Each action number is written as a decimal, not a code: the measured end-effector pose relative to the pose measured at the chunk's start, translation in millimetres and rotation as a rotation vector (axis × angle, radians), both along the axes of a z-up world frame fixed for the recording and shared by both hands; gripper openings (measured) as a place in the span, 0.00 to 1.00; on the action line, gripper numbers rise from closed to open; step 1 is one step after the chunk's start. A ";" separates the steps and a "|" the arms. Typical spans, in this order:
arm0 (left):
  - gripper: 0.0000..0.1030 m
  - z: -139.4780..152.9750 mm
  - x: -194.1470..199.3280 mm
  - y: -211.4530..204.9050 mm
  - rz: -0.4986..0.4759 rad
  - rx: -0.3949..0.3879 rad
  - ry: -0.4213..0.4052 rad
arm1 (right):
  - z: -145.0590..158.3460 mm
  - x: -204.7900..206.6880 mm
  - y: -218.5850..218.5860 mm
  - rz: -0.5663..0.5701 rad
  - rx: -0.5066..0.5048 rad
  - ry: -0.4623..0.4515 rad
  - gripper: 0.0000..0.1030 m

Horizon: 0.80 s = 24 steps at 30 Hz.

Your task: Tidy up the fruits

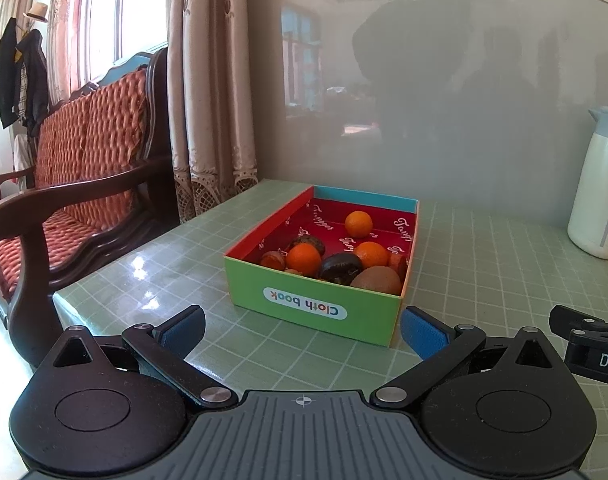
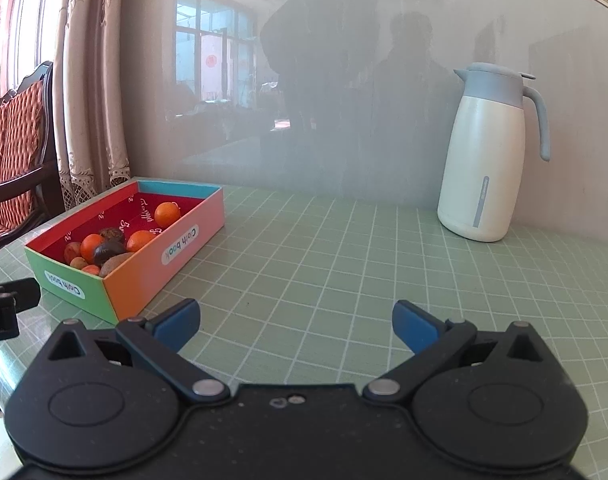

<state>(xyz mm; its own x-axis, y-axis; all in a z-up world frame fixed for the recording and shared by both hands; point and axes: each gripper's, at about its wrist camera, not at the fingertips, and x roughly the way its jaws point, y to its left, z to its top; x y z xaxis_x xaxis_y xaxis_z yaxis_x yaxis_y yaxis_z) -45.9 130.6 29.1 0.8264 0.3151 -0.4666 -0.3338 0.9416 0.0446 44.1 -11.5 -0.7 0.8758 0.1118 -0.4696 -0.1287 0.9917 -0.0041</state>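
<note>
A shallow cardboard box point(image 1: 320, 308) with a green front wall, red lining and "Cloth book" labels sits on the counter point(image 2: 344, 264), which is covered in a pale green grid-patterned cloth. The box lies toward the counter's left end, near the beige lace-trimmed curtain point(image 1: 208, 92).

Inside the box the fruits lie clustered toward its front. Three round orange citrus fruits point(image 1: 303, 259) are there, one of them point(image 1: 358, 224) set apart toward the back wall. Two dark, glossy brown fruits point(image 1: 340, 267) and a fuzzy brown kiwi point(image 1: 376, 280) lie against the front wall, with smaller reddish pieces point(image 1: 273, 259) beside them.

The left claw point(image 1: 302, 326) is released, its blue-padded fingers point(image 1: 422, 334) spread wide just in front of the box, holding nothing. The right claw point(image 2: 296, 326) is likewise spread and empty, over bare counter to the right of the box.

A white insulated jug with a grey-blue lid and handle point(image 2: 484, 160) stands well apart at the counter's rear right, against the glossy grey wall panel point(image 2: 304, 100). A dark wooden chair with a red woven cushion point(image 1: 84, 152) stands left of the counter.
</note>
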 end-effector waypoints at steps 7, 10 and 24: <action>1.00 -1.4 0.3 -0.9 -0.005 0.007 0.001 | 1.3 -0.4 -1.9 0.002 0.012 -0.003 1.00; 1.00 -1.2 0.4 -1.4 -0.005 0.007 0.000 | 1.8 -0.6 -2.3 0.006 0.014 -0.002 1.00; 1.00 -2.3 2.8 -3.8 -0.018 0.004 0.013 | 1.1 -1.0 -2.2 0.020 0.016 0.000 1.00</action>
